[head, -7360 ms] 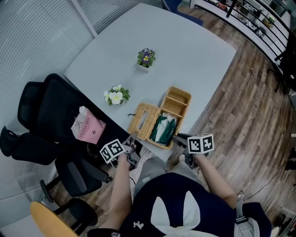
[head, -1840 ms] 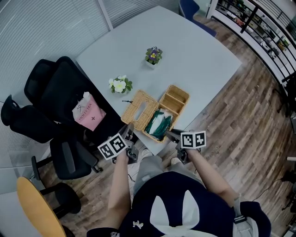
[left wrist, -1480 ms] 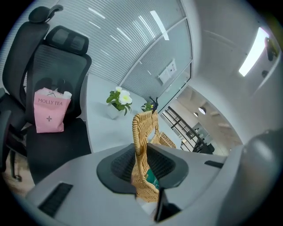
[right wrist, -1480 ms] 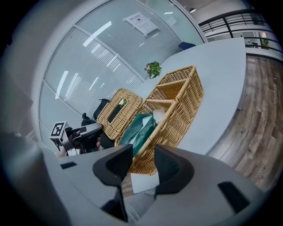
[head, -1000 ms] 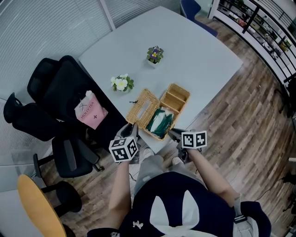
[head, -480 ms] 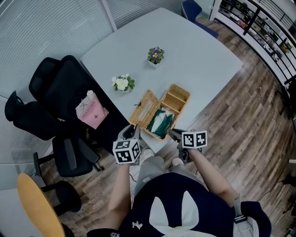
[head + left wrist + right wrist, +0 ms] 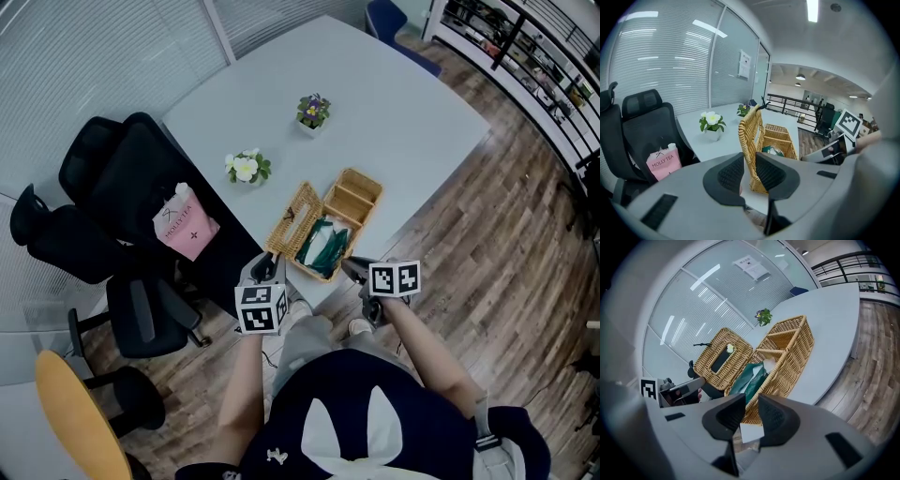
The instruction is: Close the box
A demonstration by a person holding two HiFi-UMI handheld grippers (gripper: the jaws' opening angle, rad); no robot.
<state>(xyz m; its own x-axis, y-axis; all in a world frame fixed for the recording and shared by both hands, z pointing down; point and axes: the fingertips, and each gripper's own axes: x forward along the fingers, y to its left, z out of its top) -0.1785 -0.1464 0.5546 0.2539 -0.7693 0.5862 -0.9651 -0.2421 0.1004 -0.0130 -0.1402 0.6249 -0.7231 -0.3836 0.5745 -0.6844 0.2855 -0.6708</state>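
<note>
The left gripper clamps, jaws narrowly apart, on the wicker lid, which stands nearly upright. The right gripper, jaws just eased slightly wider, seems to pinch the near rim of the wicker box at the table edge.

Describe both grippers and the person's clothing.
Left gripper and right gripper: grey bodies, black ribbed pads, each topped by a white cube bearing black square markers. The right's jaws have just opened slightly, wicker box rim between them. Clothing: dark top with white print.
</note>
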